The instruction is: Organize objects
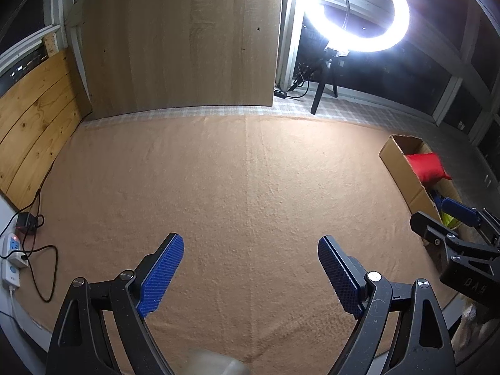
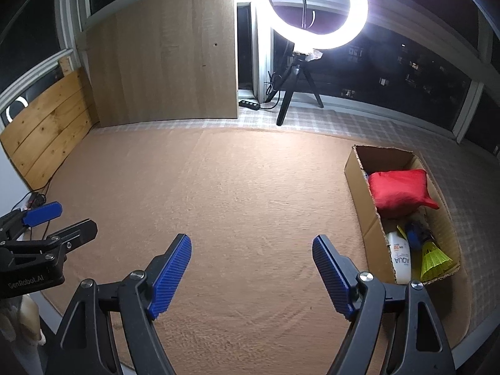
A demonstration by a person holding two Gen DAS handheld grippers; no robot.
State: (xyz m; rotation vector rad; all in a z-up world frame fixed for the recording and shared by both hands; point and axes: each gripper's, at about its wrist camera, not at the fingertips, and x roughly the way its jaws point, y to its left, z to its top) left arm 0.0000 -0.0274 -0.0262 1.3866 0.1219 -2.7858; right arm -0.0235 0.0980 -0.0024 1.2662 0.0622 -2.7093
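A cardboard box (image 2: 362, 193) lies on the tan cloth at the right. Inside it are a red pouch (image 2: 397, 192), a white tube (image 2: 399, 257), a yellow shuttlecock (image 2: 432, 257) and a blue item (image 2: 415, 234). My right gripper (image 2: 251, 251) hangs open over bare cloth, left of the box, nothing between its blue pads. My left gripper (image 1: 250, 253) is open too, over bare cloth. In the left wrist view the box (image 1: 403, 168) and red pouch (image 1: 426, 167) show at the right, with the right gripper (image 1: 443, 215) in front of them. The left gripper (image 2: 59, 218) shows at the right wrist view's left edge.
A lit ring light (image 2: 317, 9) on a tripod stands at the back, beside a wooden board (image 2: 162, 62) leaning upright. Pine planks (image 1: 34, 118) line the left side. A power strip (image 1: 11, 256) and cables (image 1: 47, 268) lie at the left edge. Checked cloth (image 2: 390, 131) borders the tan cloth (image 2: 237, 181).
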